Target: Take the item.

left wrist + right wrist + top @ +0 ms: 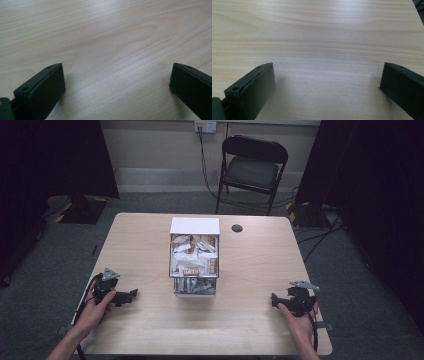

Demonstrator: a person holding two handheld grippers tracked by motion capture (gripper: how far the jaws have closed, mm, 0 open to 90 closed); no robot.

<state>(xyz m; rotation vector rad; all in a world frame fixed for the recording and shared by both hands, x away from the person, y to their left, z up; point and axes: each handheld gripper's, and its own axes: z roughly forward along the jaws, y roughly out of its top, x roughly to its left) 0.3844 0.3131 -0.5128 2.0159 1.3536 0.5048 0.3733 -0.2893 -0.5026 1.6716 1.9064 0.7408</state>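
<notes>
Now I see one clear rectangular plastic box (195, 265) with a white lid, crammed with paper sachets, mid-frame on the pale wooden table (150, 330), between my left gripper (131, 295) and right gripper (274, 300), both spread wide, empty.

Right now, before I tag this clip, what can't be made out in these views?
- Packets in the box, high view: print too small to read.
- Box's front compartment, high view: contents too small and dim to name.
- Dark disc on the table, high view: too small to identify.
</notes>
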